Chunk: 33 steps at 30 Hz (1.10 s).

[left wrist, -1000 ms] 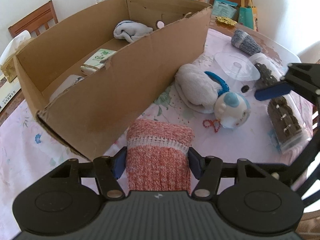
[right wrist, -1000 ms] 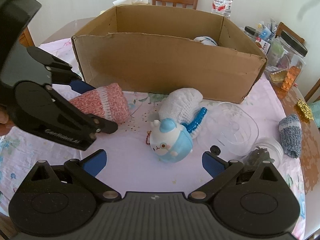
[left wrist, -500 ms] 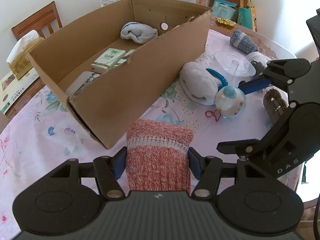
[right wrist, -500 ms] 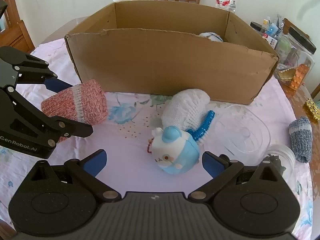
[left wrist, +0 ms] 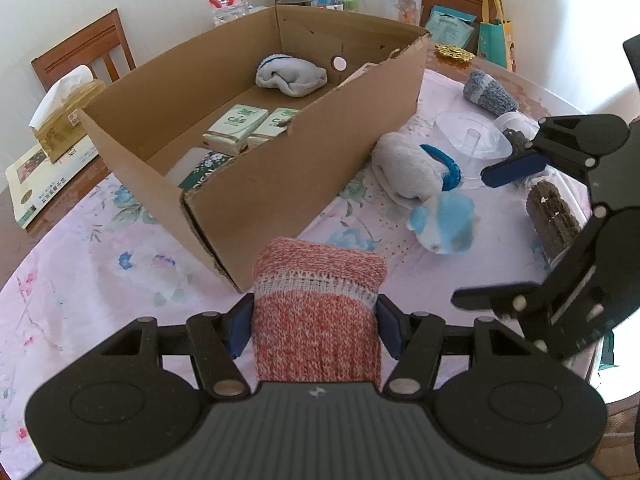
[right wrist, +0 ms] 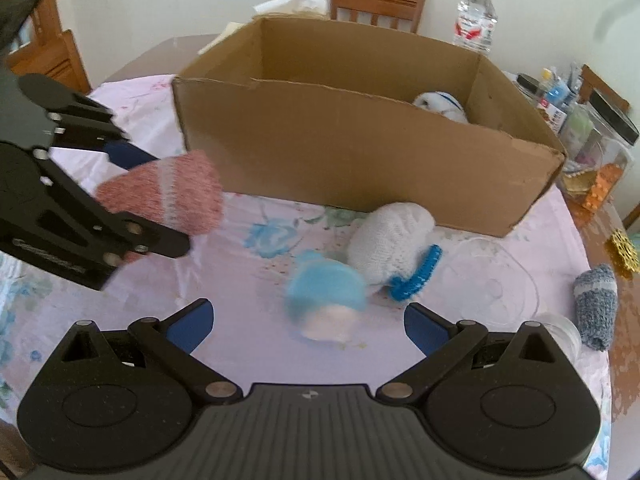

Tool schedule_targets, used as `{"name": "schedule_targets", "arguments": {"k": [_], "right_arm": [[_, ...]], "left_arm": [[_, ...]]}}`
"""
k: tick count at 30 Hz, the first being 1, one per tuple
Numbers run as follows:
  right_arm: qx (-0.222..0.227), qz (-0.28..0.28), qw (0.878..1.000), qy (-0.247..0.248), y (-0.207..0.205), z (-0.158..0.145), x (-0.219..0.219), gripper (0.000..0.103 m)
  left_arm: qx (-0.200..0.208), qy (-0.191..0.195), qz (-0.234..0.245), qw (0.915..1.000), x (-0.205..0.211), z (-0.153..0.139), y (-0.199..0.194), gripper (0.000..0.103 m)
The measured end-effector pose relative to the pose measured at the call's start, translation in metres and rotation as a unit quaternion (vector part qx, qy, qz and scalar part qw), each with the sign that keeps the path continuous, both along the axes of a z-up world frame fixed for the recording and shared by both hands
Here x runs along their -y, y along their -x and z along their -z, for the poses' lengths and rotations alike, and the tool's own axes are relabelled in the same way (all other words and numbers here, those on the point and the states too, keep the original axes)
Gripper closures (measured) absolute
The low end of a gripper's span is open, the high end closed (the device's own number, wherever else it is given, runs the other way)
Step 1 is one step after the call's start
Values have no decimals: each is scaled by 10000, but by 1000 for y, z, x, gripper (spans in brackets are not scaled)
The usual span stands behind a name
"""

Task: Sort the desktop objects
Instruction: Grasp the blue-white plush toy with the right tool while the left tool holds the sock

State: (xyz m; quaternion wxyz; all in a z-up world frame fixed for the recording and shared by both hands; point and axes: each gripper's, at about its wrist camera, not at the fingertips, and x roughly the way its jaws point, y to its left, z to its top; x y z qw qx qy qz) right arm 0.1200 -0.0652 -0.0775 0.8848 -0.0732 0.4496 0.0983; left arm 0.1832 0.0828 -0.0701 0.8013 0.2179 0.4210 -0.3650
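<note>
Left gripper [left wrist: 315, 322] fingers [left wrist: 239, 329] are clamped on both sides of a rolled pink-and-white knit sock [left wrist: 318, 312], held off the table, just short of the near corner of the cardboard box [left wrist: 280, 184]. The sock's rear end is hidden behind the gripper body; in the right wrist view the lower finger covers part of it.

Right gripper [right wrist: 306, 322] fingers [right wrist: 188, 322] are spread wide with nothing between them, hovering above the blue-and-white plush toy [right wrist: 326, 300]. The toy is motion-blurred in both views, so no detail is readable and I can't tell whether anything touches it. In the left wrist view only the far blue pad and linkage of the right gripper show; the rest is cut off at the frame edge.

On the floral tablecloth [left wrist: 100, 280]:
- white knit sock with blue cuff [right wrist: 394, 248], just beside the toy and near the box wall
- clear plastic lid [left wrist: 470, 136], hard to make out in the right wrist view
- clear jar lying on its side with dark contents [left wrist: 552, 220], partly behind the right gripper
- grey-blue rolled sock [right wrist: 594, 304], near the table edge

Inside the box: a grey-white sock [left wrist: 292, 78] at the far end, two green-and-white packs [left wrist: 252, 128] mid-floor, and a flat dark-printed item at the near end, mostly hidden by the wall.
</note>
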Motion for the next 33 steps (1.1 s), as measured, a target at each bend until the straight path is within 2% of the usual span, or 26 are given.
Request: {"name": "schedule_targets", "arguments": {"k": [5,8,10,14,20,25,33], "right_arm": [[-13,55,10000,-27,-7,5,5,1],[-56,-50,10000,-42,-9,6,0,7],[-100,-137,9998,-42,-9,8,-5,15],[-115,-309,9995,-12,-8,10,-15,19],[-145,-434,9989,63,-11,14,-24,31],[-191,-367,9989,201,-15,15,-23,50],[-171,-566,9978,315,-8,-1,-22,52]], "left_arm": [[-25,3,9,10000,-2,0,-1,41],[-34,-5,32,10000,-2,1,-1,41],[-38,0,49,10000,-2,0,-1,41],[-25,18,52,10000,-4,-1,-1,41],[-64,68,21,10000,-9,-3,-3,41],[-102,94,39,9999,-12,-8,-2,41],[-115,176,104,9997,-15,-23,3,41]]}}
